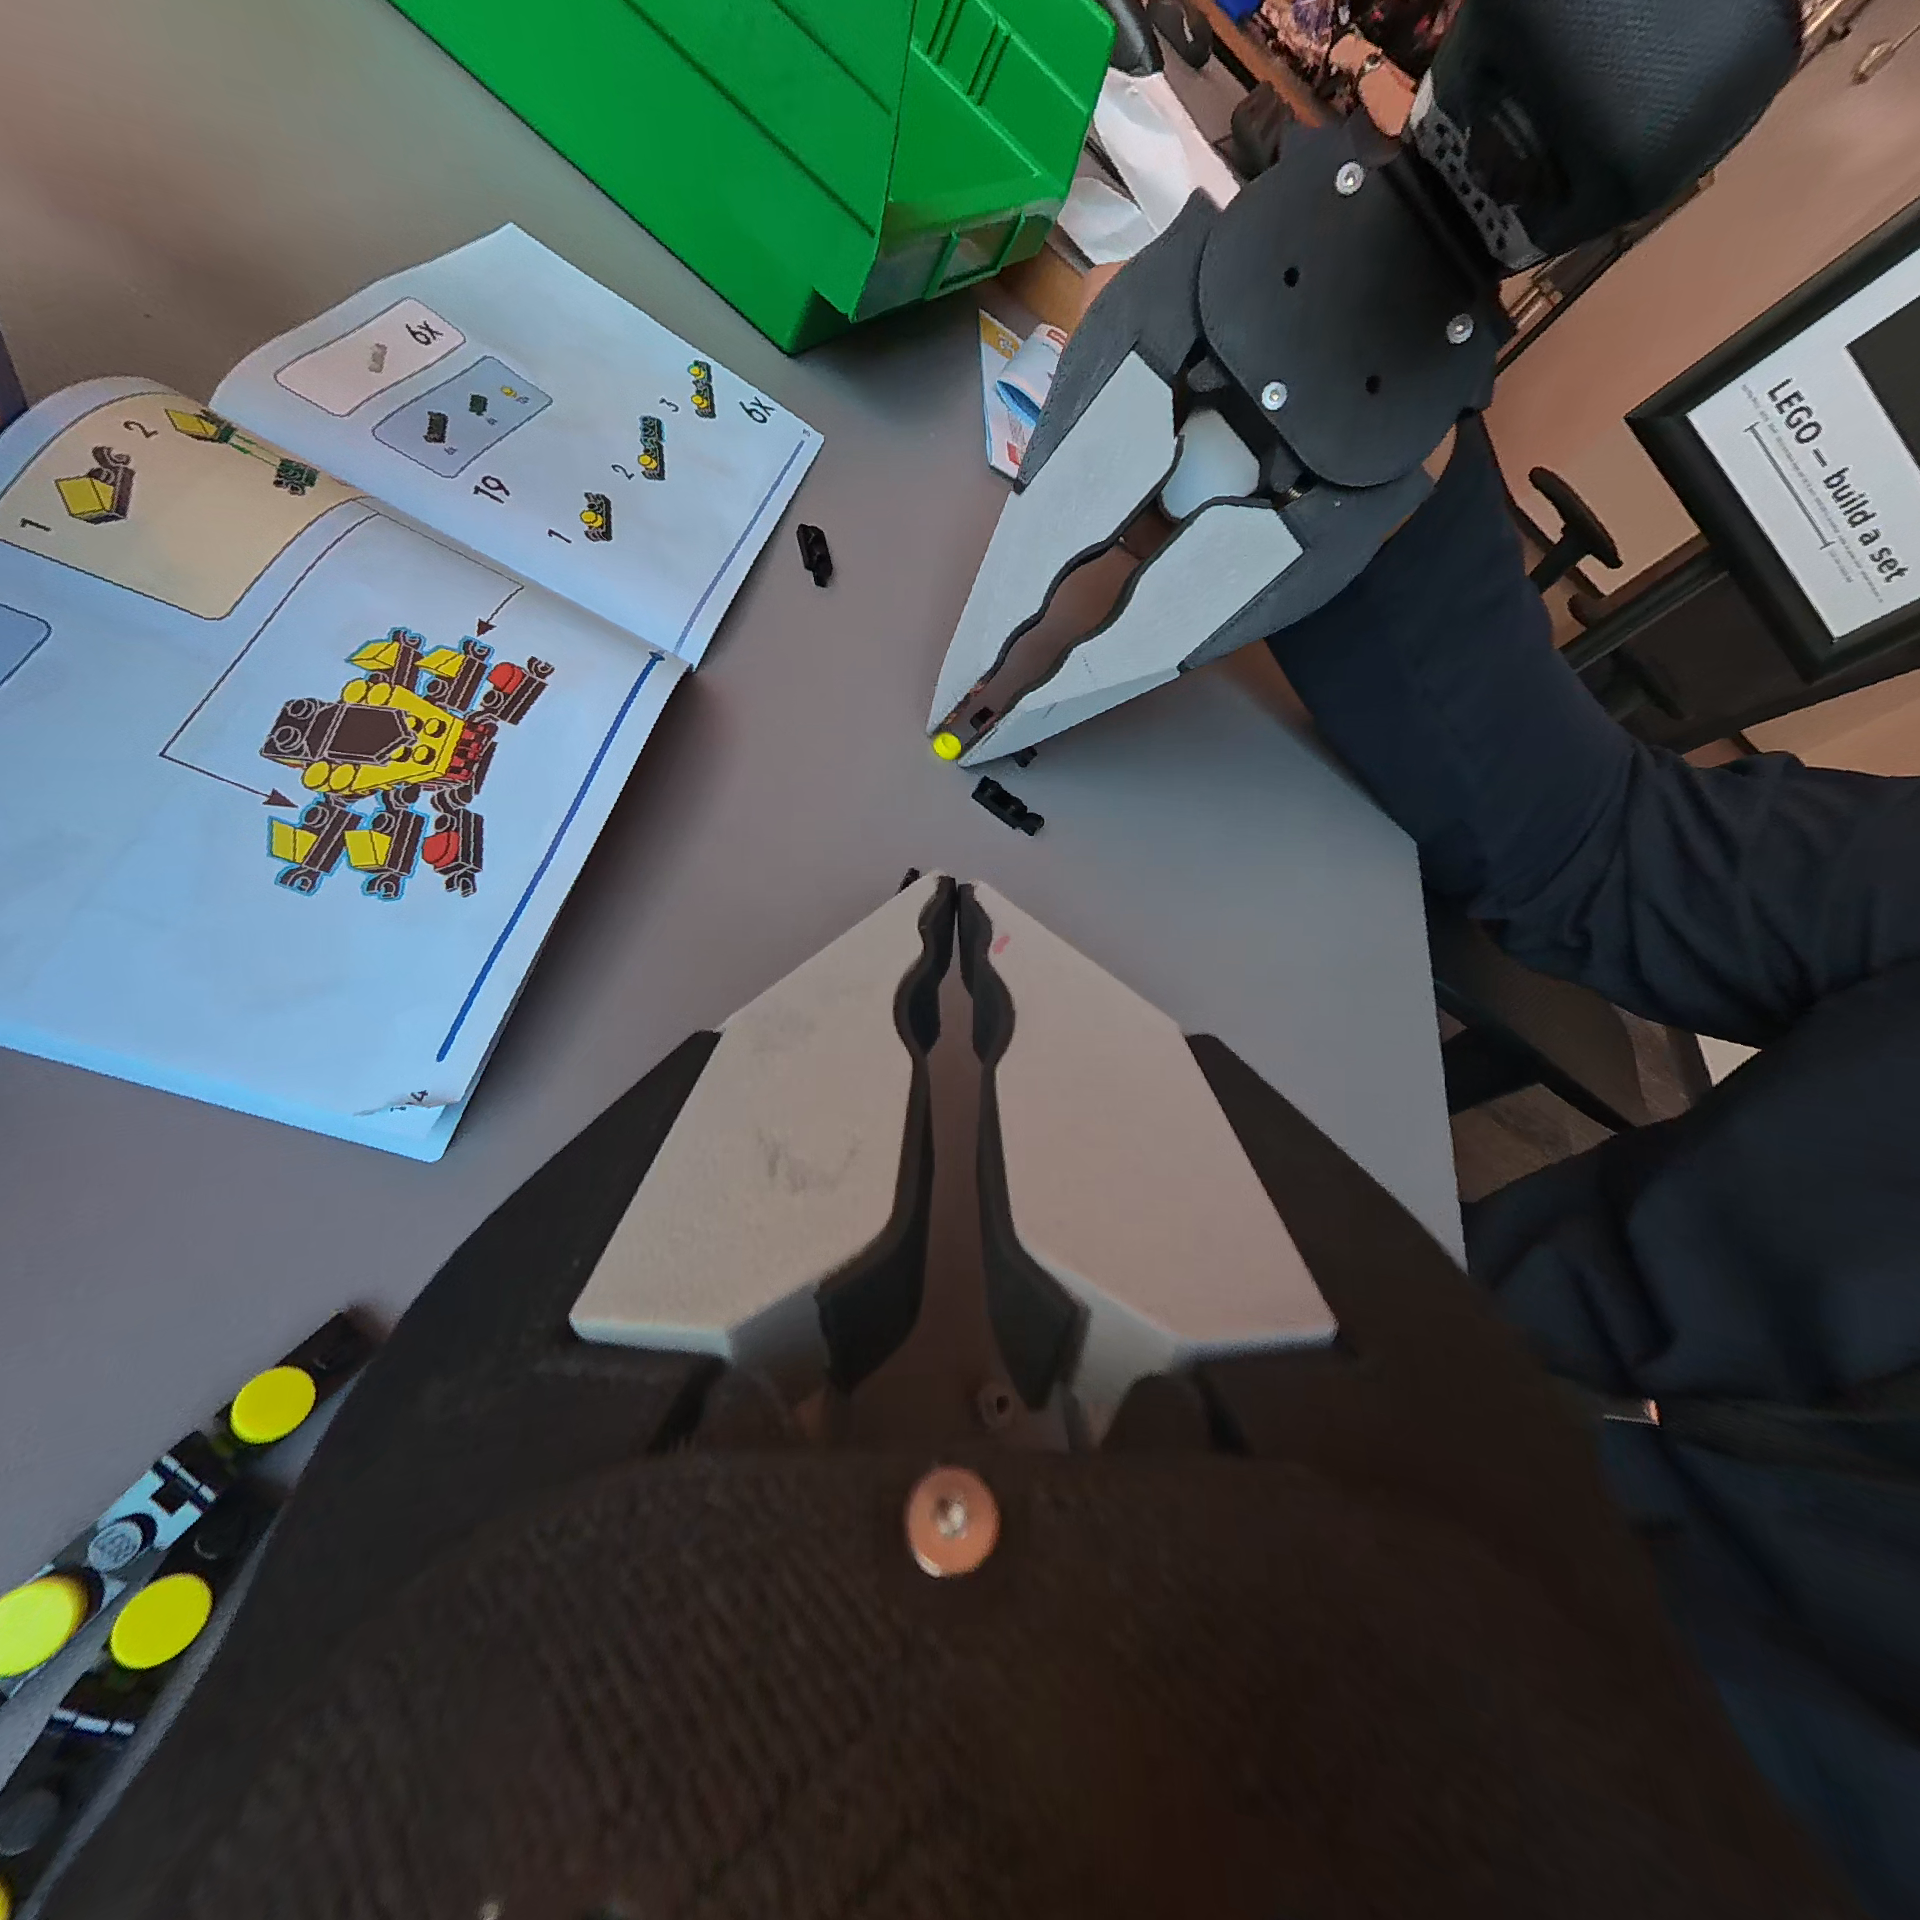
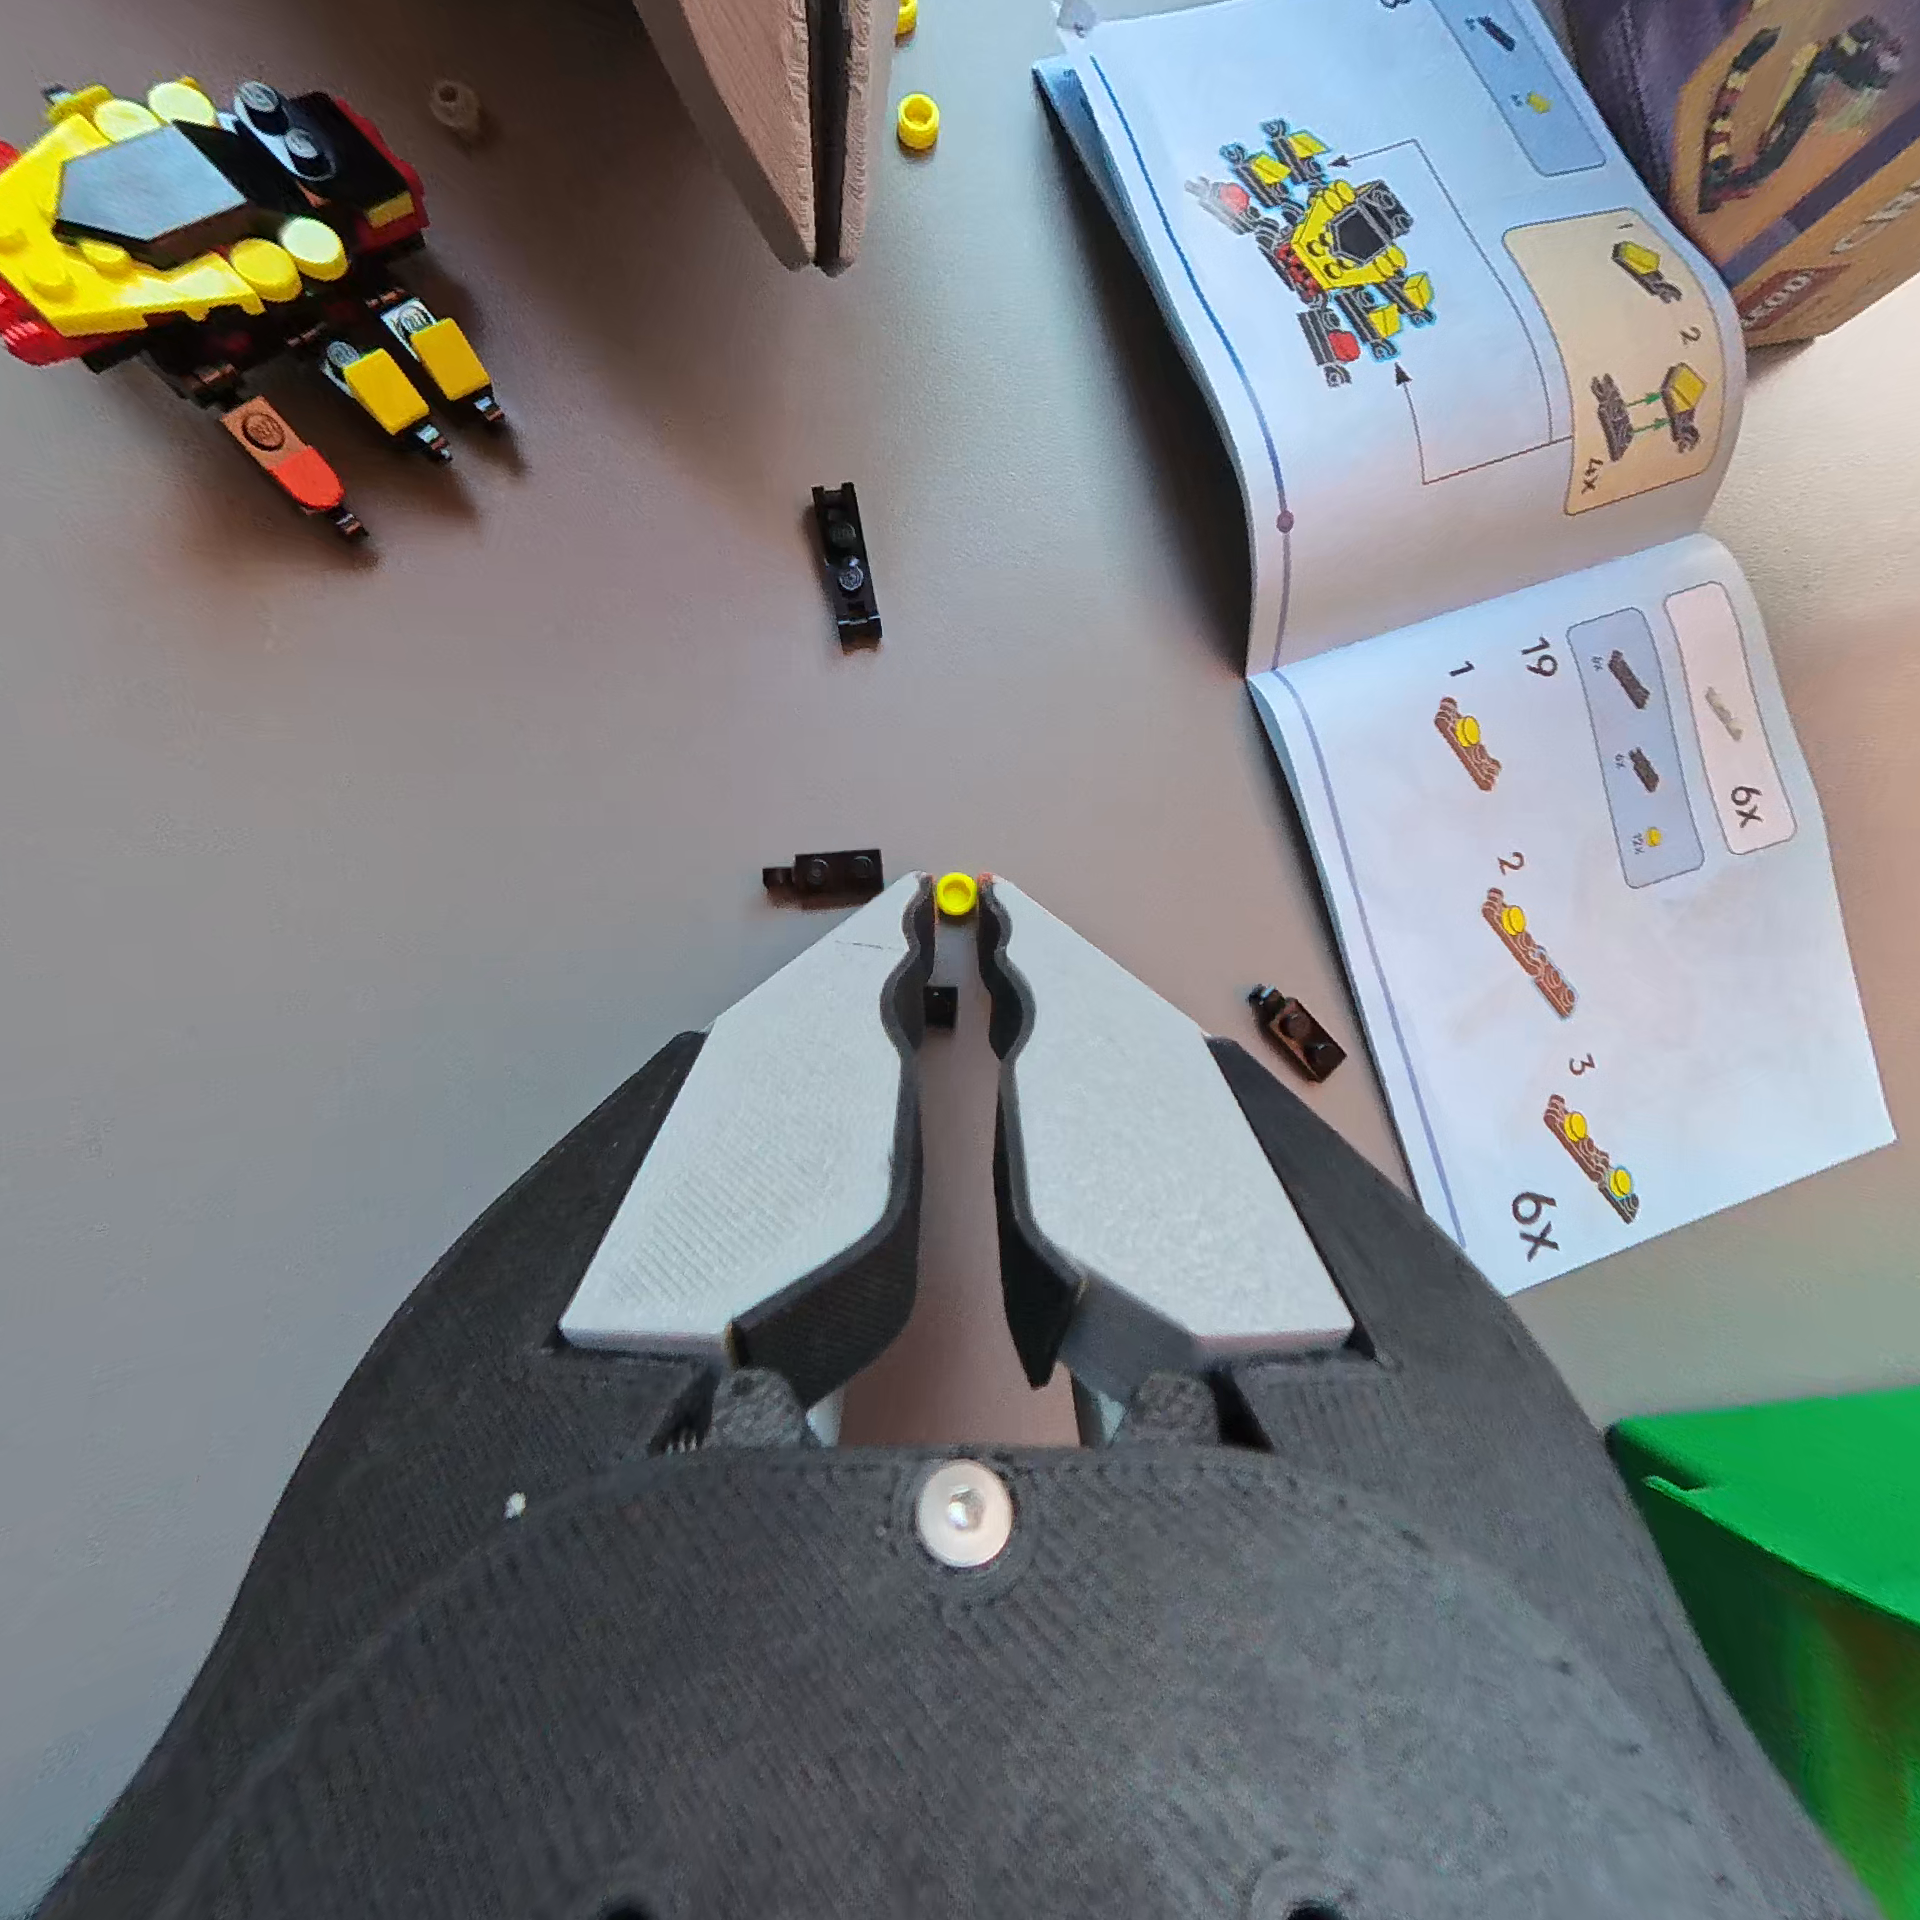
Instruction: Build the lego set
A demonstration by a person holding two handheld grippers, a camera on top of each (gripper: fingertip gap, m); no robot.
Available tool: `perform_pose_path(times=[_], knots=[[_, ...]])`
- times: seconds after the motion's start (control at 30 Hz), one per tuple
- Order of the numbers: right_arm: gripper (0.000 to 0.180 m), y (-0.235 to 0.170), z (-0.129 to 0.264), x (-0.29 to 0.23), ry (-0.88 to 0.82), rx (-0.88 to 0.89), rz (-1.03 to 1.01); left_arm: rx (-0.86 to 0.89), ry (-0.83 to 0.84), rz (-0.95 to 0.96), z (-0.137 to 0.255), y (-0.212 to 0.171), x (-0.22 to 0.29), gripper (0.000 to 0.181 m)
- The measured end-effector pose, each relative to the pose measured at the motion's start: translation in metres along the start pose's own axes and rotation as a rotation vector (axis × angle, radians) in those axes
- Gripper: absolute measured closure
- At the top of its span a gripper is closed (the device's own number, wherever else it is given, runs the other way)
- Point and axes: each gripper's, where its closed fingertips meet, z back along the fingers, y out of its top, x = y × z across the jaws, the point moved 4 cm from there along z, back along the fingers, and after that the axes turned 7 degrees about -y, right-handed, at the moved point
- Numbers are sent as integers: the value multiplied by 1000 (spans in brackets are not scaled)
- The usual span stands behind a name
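The right gripper (image 2: pixel 954 883) pinches a tiny yellow round stud (image 2: pixel 954 894) at its very fingertips, low over the grey table (image 2: pixel 520 727). The stud looks light, hard and slick, likely to pop out unless held square across its sides. The gripper tilts steeply down, beside a small black plate (image 2: pixel 826 871). The left gripper (image 1: pixel 954 885) hovers near, its jaws closed on nothing visible. The open instruction booklet (image 2: pixel 1558 935) lies alongside, the half-built model (image 2: pixel 208 239) farther off.
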Motion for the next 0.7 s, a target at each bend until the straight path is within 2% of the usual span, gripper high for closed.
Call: perform_pose_path(times=[0.1, 0.2, 0.37, 0.5, 0.7], knots=[[175, 3, 0, 0, 7, 14, -12, -12, 24, -37, 0, 0, 0, 181], [175, 13, 0, -5, 73, 78, -77, -55, 103, -170, -2, -1, 1, 176], [175, 36, -2, -21, 279, 193, -230, -115, 253, -641, -11, -1, 18, 176], [176, 47, 4, -24, 418, 279, -345, -136, 241, -968, -20, -11, 42, 178], [176, 59, 28, -22, 631, 423, -478, -116, 277, -1098, -19, -10, 47, 176]])
